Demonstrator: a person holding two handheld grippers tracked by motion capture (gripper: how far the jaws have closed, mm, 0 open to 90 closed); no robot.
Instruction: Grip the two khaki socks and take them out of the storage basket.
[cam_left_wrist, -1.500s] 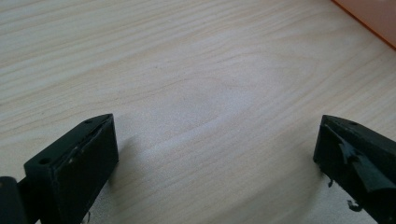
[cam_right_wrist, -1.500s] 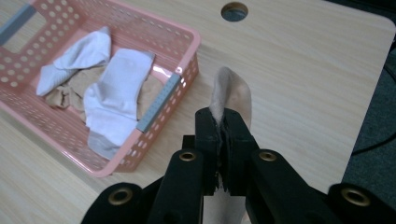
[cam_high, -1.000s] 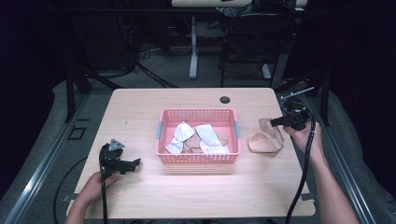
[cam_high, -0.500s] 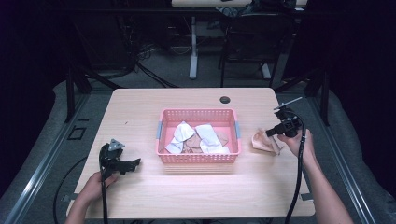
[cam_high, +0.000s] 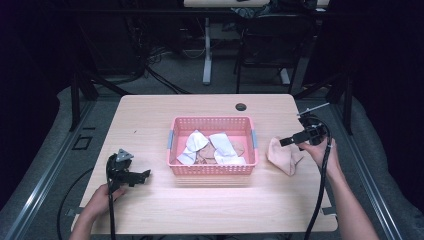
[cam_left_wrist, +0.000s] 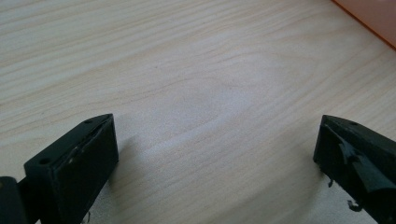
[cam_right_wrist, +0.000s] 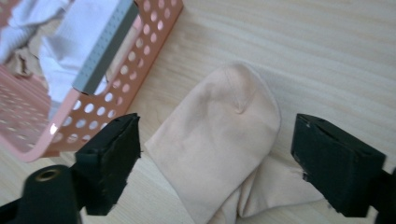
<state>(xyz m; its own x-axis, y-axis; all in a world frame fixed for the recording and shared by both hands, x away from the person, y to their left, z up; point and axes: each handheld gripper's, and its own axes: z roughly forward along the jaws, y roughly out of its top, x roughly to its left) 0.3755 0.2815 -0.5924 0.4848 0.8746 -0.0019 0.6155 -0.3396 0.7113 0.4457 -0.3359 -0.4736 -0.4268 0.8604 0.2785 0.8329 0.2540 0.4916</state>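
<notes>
Left gripper (cam_left_wrist: 217, 158): two black jaws rise from the bottom edge, set wide apart, nothing between them. Left jaw block scuffed along its inner edge; right jaw block shows a worn, ragged pad face. Both sit low over the table (cam_left_wrist: 196, 79), pale wood with fine grain, shadows cast beside each jaw. Basket (cam_left_wrist: 373, 16): an orange-pink sliver at the top right corner.

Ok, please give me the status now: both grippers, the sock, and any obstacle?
Right gripper open, jaws either side of beige sock on the table. Left gripper open over bare table. Pink basket close beside sock, not blocking.
</notes>
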